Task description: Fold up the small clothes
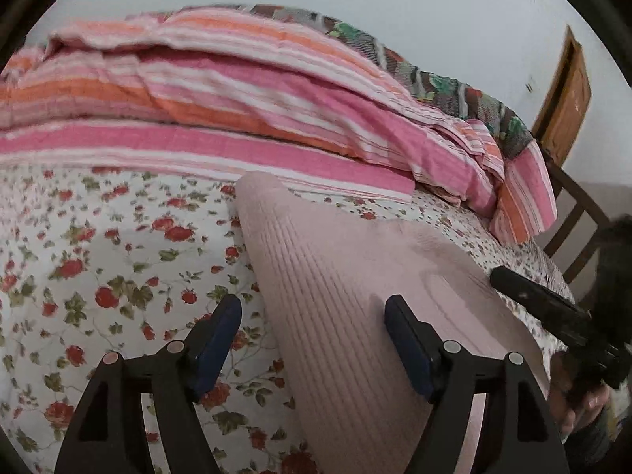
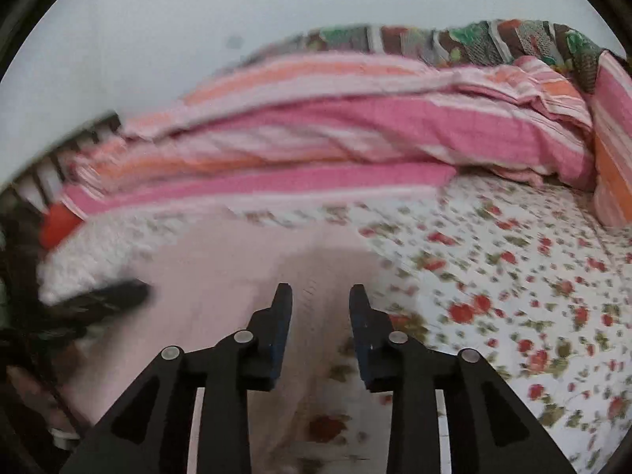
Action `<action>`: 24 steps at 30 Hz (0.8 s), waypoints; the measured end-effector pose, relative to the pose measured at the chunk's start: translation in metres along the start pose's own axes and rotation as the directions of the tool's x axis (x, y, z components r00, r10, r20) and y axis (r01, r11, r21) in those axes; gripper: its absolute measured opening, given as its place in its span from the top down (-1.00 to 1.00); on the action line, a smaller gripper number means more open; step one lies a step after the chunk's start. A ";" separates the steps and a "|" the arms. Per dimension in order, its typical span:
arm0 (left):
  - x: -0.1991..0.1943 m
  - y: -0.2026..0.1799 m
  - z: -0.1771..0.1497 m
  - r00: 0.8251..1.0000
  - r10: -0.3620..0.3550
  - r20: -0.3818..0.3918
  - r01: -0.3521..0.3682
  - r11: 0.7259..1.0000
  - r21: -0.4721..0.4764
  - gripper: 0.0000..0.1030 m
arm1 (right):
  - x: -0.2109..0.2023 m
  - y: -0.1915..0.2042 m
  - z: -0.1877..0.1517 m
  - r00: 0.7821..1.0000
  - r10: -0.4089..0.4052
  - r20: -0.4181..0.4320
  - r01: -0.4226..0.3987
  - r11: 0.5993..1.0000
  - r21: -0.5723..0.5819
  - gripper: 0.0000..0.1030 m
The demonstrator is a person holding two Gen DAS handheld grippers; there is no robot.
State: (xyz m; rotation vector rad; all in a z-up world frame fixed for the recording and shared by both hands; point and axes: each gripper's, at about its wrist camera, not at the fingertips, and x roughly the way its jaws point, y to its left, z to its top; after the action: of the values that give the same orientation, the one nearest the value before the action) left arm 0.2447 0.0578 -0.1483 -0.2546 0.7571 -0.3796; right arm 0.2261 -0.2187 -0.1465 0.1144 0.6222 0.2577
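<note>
A pale pink ribbed garment lies flat on the floral bedsheet. My left gripper is open just above its near left edge, one finger over the sheet, the other over the cloth. It holds nothing. The right gripper shows at the right edge of the left wrist view, over the garment's far side. In the right wrist view the garment is blurred. My right gripper is partly open over the garment's edge, with nothing seen between the pads.
A pink and orange striped blanket is bunched along the back of the bed. A green and brown patterned quilt lies behind it. A wooden bed frame and a wooden door are at the right.
</note>
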 end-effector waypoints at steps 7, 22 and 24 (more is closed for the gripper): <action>0.016 0.024 0.004 0.992 -0.114 -0.057 0.103 0.981 -0.165 -0.45 | 0.016 0.051 -0.028 0.995 0.073 -0.070 -0.086 0.975 -0.203 0.31; 0.091 0.063 0.057 0.979 -0.142 -0.145 0.091 0.946 -0.311 0.14 | 0.014 0.058 -0.040 0.999 -0.003 -0.032 -0.005 0.966 -0.260 0.31; 0.094 0.062 0.067 0.989 -0.089 -0.114 0.053 0.957 -0.284 0.26 | 0.014 0.059 -0.045 1.000 -0.005 -0.029 -0.003 0.964 -0.267 0.31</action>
State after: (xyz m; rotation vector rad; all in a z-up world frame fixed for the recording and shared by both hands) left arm 0.3693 0.0800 -0.1809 -0.5295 0.9285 -0.3585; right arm 0.1987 -0.1569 -0.1796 -0.1499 0.6114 0.3403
